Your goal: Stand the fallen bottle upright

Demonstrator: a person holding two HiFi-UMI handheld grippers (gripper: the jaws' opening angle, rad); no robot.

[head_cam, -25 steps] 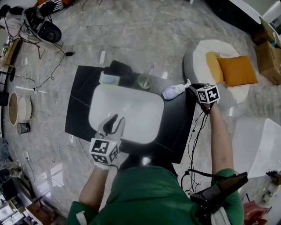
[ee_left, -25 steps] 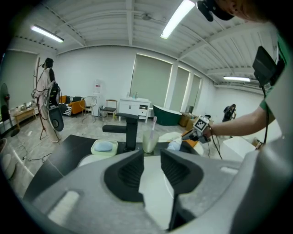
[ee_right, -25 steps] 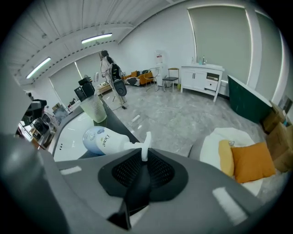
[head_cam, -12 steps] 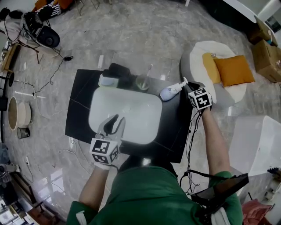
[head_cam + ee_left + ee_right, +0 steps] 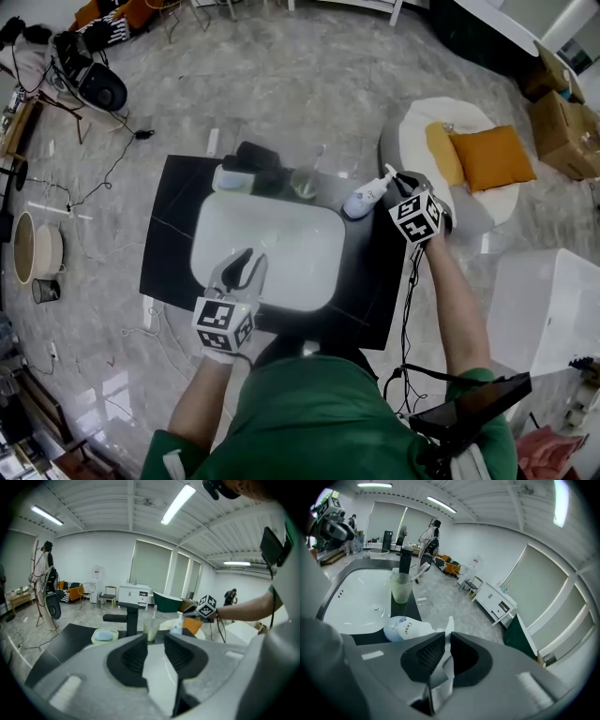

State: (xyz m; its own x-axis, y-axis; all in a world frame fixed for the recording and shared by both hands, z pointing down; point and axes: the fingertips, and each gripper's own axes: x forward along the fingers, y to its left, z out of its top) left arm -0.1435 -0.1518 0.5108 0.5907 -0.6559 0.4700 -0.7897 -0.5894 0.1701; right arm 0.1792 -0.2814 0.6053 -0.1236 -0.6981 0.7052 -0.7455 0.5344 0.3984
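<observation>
The white pump bottle (image 5: pixel 366 198) leans over the black counter (image 5: pixel 373 281) at the sink's back right corner, its round base (image 5: pixel 406 628) low and its pump end raised. My right gripper (image 5: pixel 397 185) is shut on the bottle's pump head, which shows as a white nozzle (image 5: pixel 449 626) pinched between the dark pads. In the left gripper view the bottle (image 5: pixel 177 626) stands out beyond the basin. My left gripper (image 5: pixel 242 266) hovers over the white sink's near edge, open, with nothing between its fingers.
A white basin (image 5: pixel 272 272) fills the counter's middle. Along its back edge stand a black faucet (image 5: pixel 257 156), a soap dish (image 5: pixel 230 176) and a cup with a toothbrush (image 5: pixel 307 179), close to the bottle. A white pouf with an orange cushion (image 5: pixel 487 155) sits to the right.
My right gripper has risen and rolled, lifting the bottle's pump end so the bottle tilts up from lying. It has shifted slightly left and back. The left gripper has stayed put.
</observation>
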